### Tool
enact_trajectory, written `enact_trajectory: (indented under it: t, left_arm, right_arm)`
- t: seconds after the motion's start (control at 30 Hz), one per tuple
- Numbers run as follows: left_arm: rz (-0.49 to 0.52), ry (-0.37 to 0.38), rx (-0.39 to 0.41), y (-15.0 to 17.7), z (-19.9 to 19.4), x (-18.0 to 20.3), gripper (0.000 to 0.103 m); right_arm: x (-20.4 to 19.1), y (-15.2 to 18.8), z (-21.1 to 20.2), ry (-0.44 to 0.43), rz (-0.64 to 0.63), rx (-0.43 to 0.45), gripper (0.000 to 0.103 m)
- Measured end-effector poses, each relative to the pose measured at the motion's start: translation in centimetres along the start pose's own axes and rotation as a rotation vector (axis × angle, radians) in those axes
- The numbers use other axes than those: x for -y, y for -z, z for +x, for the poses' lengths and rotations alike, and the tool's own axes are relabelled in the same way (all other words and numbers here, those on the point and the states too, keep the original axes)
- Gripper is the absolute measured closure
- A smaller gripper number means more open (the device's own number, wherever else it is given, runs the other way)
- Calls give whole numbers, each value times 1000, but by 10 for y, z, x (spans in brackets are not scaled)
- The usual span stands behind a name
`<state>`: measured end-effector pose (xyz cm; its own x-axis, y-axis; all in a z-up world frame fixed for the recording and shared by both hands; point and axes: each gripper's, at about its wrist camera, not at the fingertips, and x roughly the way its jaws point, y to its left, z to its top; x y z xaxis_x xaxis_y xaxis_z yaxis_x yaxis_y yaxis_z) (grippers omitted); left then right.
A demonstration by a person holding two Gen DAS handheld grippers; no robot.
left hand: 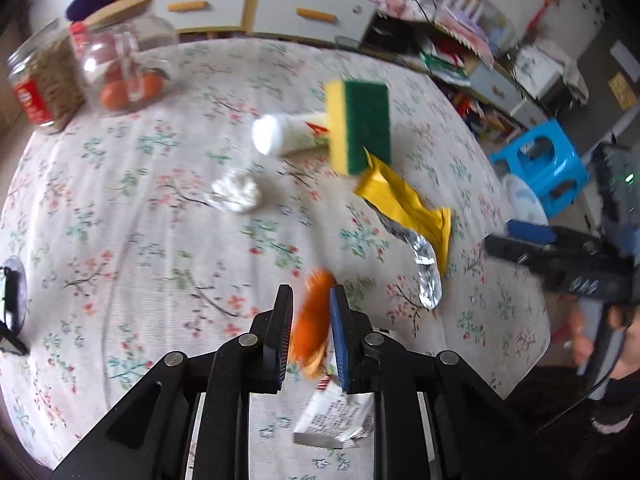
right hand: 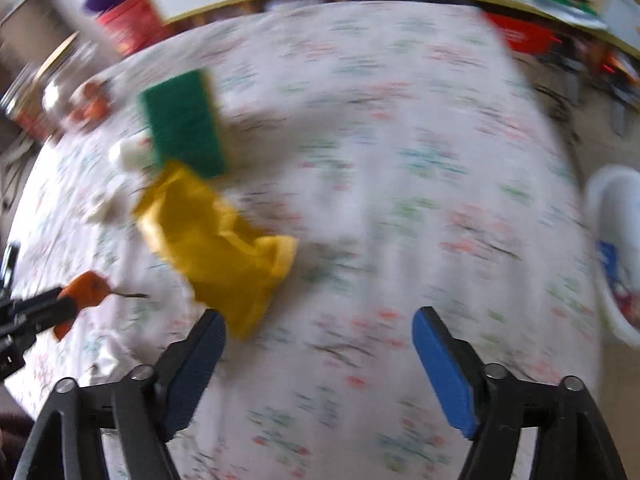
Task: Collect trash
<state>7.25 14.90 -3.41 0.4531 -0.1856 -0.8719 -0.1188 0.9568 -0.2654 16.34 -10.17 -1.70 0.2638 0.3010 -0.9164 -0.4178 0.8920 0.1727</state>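
The left tool (left hand: 310,324) is pinching a piece of orange peel (left hand: 311,322) between its 2 pads, lifted a little off the flowered cloth that covers the worktop (left hand: 120,200). The pinch sits across the middle of the peel, likely because that thin, curled scrap would slip out of an edge hold. The right wrist view shows the same peel (right hand: 86,290) in that tool from the side.

Taking the green and yellow sponge (left hand: 358,126) as the landmark: a white bottle (left hand: 288,134) lies on its side just left of it, its far end hidden behind the sponge. A crumpled white tissue (left hand: 236,194) lies in front of the sponge and to its left. A yellow wrapper (left hand: 404,204) touches the sponge's near corner and runs toward the camera, with a strip of silver foil (left hand: 424,272) beside its near end. A printed paper packet (left hand: 332,420) lies nearest, well in front of the sponge and just under the left tool. 2 glass jars (left hand: 80,72) stand far left of the sponge, probably kept items, not trash.

The right tool (right hand: 320,344) is spread wide and empty, hovering in front of the sponge with the yellow wrapper (right hand: 216,248) just ahead of its left pad; it seems posed for that wrapper next. A white tub (right hand: 616,252) at the worktop's right edge, well right of the sponge, is probably where trash goes. Both views are motion-blurred.
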Motion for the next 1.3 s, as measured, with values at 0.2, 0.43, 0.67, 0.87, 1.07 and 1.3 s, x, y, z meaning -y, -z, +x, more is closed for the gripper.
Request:
enact_trajectory:
  t: [0.2, 0.43, 0.67, 0.87, 1.07, 1.3]
  left_arm:
    - [-34, 1, 38, -4, -17, -18, 84]
    - [-74, 22, 23, -4, -21, -41, 83]
    - [-77, 17, -11, 0, -16, -46, 47]
    - [-57, 32, -29, 0, -13, -40, 43]
    - [5, 55, -74, 3, 6, -19, 43]
    - [72, 0, -171, 13, 40, 1, 46]
  right_arm:
    - [-46, -16, 40, 15, -195, -41, 18]
    - [-59, -27, 77, 55, -267, -96, 18]
    - [-62, -34, 96, 84, -254, -132, 39]
    - [-59, -30, 88, 84, -225, -140, 45]
    - [-37, -26, 65, 70, -156, -118, 45]
    - [-8, -16, 48, 57, -92, -119, 45]
